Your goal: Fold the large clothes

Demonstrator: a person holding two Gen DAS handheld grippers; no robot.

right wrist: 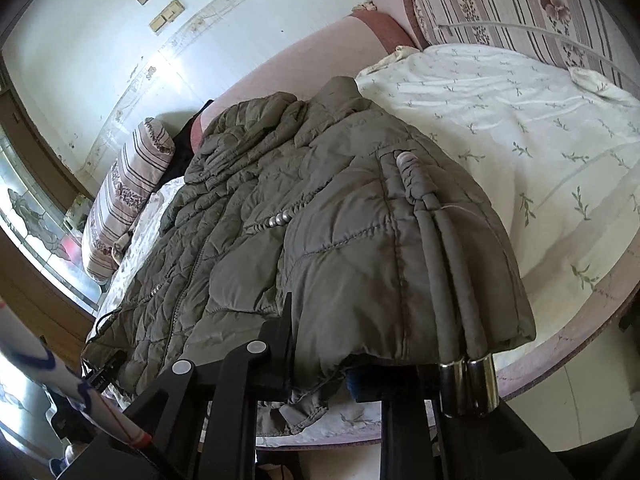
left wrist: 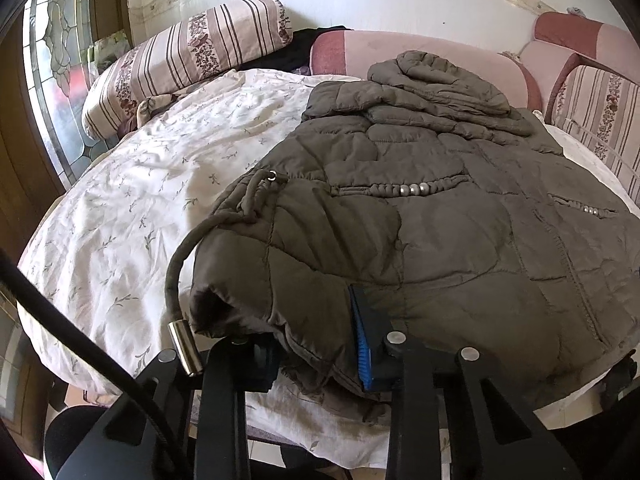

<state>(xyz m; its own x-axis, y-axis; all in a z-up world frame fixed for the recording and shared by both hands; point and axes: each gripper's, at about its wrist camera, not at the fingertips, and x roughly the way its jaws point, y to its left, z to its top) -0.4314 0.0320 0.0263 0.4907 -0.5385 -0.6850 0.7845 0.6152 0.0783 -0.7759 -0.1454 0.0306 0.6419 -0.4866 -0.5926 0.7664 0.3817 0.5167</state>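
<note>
A large olive-brown quilted jacket (left wrist: 420, 208) lies spread on the bed, hood at the far end. My left gripper (left wrist: 316, 352) stands at its near hem; the hem's left corner is bunched between the two blue-padded fingers (left wrist: 364, 352), which are closed on the fabric. A drawstring with a metal tip (left wrist: 185, 348) hangs beside it. In the right wrist view the same jacket (right wrist: 320, 232) fills the middle. My right gripper (right wrist: 320, 364) pinches the hem's right part between its black fingers (right wrist: 280, 344). Two drawstring cords with metal tips (right wrist: 468, 384) hang over its right finger.
A white floral sheet (left wrist: 160, 168) covers the bed. A striped bolster pillow (left wrist: 188, 60) lies at the far left by a stained-glass window (left wrist: 52, 64). A pink headboard (left wrist: 440, 56) runs along the back wall. The bed's near edge (right wrist: 560, 344) is right under my grippers.
</note>
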